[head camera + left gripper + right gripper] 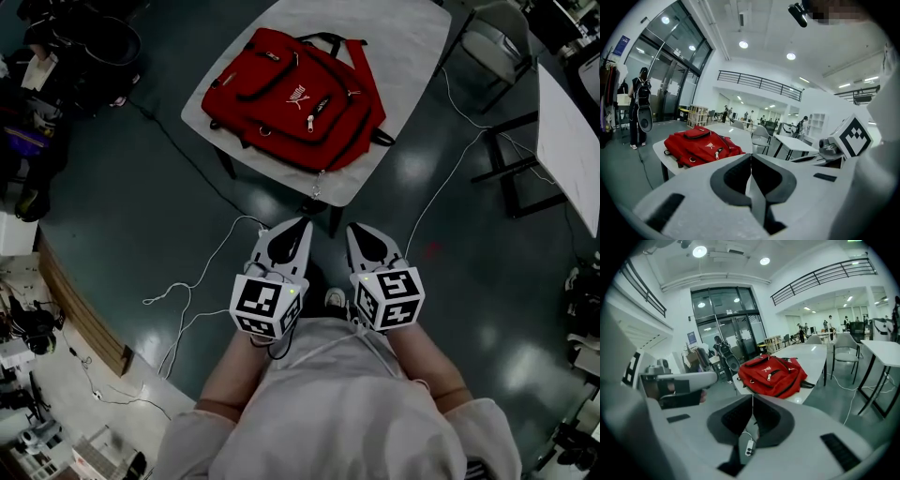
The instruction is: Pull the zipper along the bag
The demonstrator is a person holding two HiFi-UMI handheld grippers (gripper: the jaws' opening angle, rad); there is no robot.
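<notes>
At the far left of the head view, dark gear (37, 56) crowds the edge of the room, and a white cable (192, 286) loops over the dark floor (122, 216).

Next comes our left gripper (301, 227), held low in front of our body. Its jaws are pressed together with nothing between them, and they point toward the counter (394, 47) from well short of it. In the left gripper view the closed tips (751, 158) sit below and to the right of the bag (703, 146).

The red bag (295, 98) lies flat on the white counter, up ahead of both grippers and well apart from them. Its front faces up and its dark straps lie at the far right side. A silver zipper pull (319, 105) rests on the front pocket, untouched.

Our right gripper (357, 229) is just beside the left one and not touching it. Its jaws are closed too and hold nothing. In the right gripper view the bag (771, 373) lies beyond the tips (753, 399), a little to the right, and the left gripper (677, 380) shows at the left of that view.

Further right, a grey chair (497, 42) stands by the counter's far corner. A white table (572, 141) cuts in at the right edge.
</notes>
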